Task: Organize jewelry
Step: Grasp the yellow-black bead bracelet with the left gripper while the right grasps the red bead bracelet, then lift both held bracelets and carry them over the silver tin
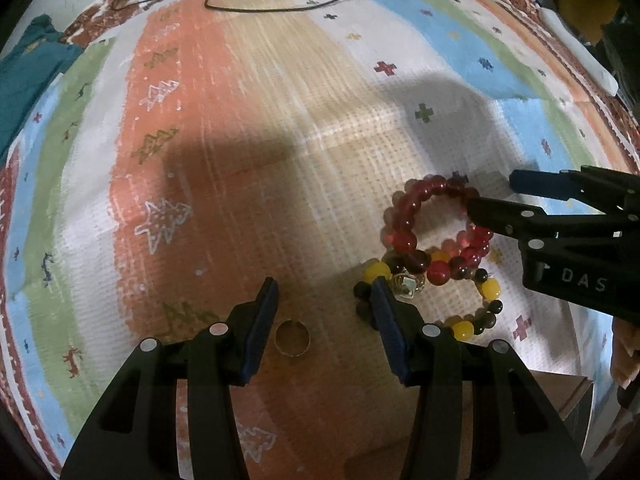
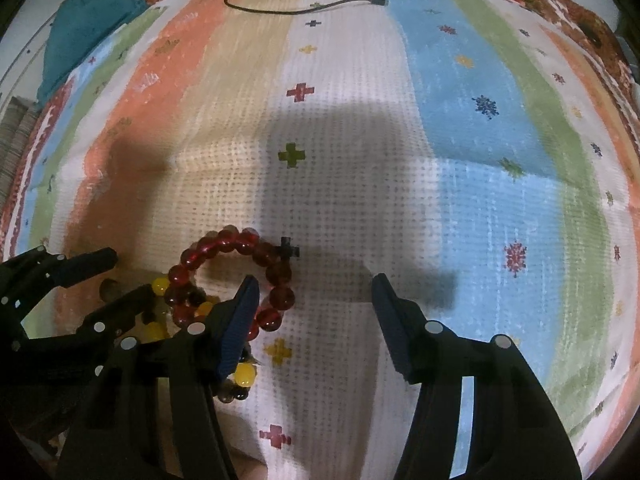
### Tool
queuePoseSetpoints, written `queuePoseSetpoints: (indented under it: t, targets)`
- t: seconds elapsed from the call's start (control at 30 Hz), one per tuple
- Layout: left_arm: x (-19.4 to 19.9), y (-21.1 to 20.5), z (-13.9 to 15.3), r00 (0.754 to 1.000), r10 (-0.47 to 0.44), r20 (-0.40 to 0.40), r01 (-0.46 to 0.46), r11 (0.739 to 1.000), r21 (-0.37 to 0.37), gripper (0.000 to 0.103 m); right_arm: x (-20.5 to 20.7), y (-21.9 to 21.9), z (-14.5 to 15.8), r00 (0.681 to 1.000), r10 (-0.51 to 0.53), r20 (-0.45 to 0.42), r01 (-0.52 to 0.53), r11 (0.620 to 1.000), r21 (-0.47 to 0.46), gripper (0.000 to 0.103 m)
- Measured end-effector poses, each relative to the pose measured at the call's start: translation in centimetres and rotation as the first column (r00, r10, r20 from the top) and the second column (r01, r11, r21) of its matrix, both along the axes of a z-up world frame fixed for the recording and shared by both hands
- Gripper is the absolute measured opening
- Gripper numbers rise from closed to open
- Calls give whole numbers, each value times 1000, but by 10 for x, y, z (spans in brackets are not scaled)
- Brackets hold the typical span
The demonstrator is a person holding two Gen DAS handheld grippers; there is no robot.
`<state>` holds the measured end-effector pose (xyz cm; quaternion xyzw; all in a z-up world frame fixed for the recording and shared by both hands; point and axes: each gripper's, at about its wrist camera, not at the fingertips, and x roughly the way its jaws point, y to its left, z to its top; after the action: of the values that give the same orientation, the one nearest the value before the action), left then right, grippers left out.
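Both grippers hang over the jewelry with jaws apart, grasping nothing: left gripper (image 1: pixel 326 300) straddles a gold ring (image 1: pixel 292 338), and right gripper (image 2: pixel 314 294) has one finger (image 2: pixel 236 328) inside the red bead bracelet (image 2: pixel 236 276). Judged step: approach for pickup. Next, the right must close on the red strand only, clear of the yellow-and-dark bead bracelet (image 1: pixel 460 300) touching it.

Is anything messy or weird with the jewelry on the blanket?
Yes. The red bead bracelet lies overlapping the yellow-and-dark bead bracelet, in a jumbled heap. A small ring sits apart, alone. Nothing looks broken.
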<state>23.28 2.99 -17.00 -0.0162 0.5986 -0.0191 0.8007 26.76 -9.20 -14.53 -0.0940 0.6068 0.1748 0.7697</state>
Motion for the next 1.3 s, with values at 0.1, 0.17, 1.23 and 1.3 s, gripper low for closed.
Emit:
queuePoseSetpoints:
  t: [0.1,0.17,1.23,1.3]
  targets:
    - [2,2,-1,1000,3,-6,-3,1000,-19,49,0,0,-2,1000,3,3,-3,1000,1,58]
    - [3,3,-2,1000,-3,-9,3,1000,-31,49,0,0,-4,1000,10,5,-10,1000,-5,58]
    - [21,-21,22,999,-29,39,29,999,-13,9,-3,-7,13,994,58,88,-54,997,-50,14]
    - [19,-22,27,998,-34,50,35,999,-20,9,-4,-8,17,994,58,94,-54,998,-43,14]
